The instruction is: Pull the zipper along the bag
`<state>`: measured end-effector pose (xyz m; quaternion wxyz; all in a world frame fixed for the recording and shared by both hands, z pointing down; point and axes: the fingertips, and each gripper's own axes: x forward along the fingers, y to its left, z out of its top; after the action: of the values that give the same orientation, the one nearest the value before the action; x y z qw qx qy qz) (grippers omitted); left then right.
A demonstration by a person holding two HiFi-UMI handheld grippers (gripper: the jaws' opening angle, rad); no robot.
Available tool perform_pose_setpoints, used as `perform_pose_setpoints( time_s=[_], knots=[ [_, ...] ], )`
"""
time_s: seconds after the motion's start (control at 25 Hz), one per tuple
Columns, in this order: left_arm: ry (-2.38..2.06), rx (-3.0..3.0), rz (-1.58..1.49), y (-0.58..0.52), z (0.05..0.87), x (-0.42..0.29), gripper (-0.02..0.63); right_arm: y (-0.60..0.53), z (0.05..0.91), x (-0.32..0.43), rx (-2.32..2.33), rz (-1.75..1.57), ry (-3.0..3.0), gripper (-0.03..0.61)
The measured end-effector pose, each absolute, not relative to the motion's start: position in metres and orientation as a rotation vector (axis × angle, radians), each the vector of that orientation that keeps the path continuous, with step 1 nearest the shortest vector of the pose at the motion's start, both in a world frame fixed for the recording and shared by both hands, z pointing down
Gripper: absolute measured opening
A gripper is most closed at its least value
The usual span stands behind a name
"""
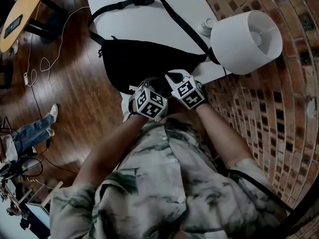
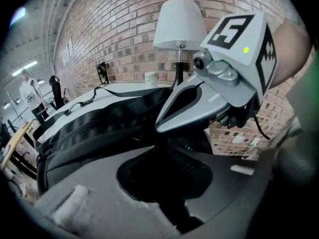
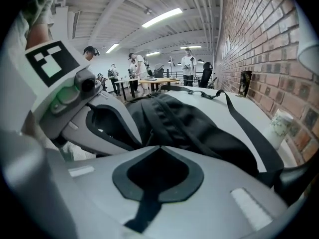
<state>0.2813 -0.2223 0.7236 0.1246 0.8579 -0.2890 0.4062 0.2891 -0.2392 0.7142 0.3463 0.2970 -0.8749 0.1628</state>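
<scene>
A black bag (image 1: 149, 59) with a long strap (image 1: 124, 4) lies on a white table (image 1: 149, 19). Both grippers sit side by side at the bag's near edge. The tips of my left gripper (image 1: 151, 82) rest against the dark fabric. In the left gripper view its jaws (image 2: 167, 146) stand a little apart, and I see nothing pinched between them. My right gripper (image 1: 173, 76) has its tips together (image 3: 158, 147) right at the bag (image 3: 189, 118). What they pinch, if anything, is hidden. I cannot make out the zipper pull in any view.
A white lamp (image 1: 246, 41) stands at the table's right corner, close to my right gripper, with a mug (image 1: 207, 26) behind it. A brick wall runs along the right. Cables (image 1: 45, 63) and a person's leg (image 1: 32, 131) are on the wooden floor to the left.
</scene>
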Motion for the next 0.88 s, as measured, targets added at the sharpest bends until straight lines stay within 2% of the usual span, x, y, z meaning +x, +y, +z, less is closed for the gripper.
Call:
perform_pose_setpoints(
  time_s=[0.04,0.28,0.88],
  knots=[
    [-0.824,2.491,1.16,-0.22,0.724,0.281,0.038,-0.238,0.717,0.29,0.763,0.424,-2.264,0.006],
    [-0.775,2.425,0.993,-0.22,0.718,0.276,0.035,-0.234,0.725,0.292,0.73,0.413,-2.229,0.006],
    [-0.722,2.41,0.9,-0.236,0.695,0.214,0.031,-0.234,0.732,0.297,0.798,0.534,-2.12,0.006]
  ],
)
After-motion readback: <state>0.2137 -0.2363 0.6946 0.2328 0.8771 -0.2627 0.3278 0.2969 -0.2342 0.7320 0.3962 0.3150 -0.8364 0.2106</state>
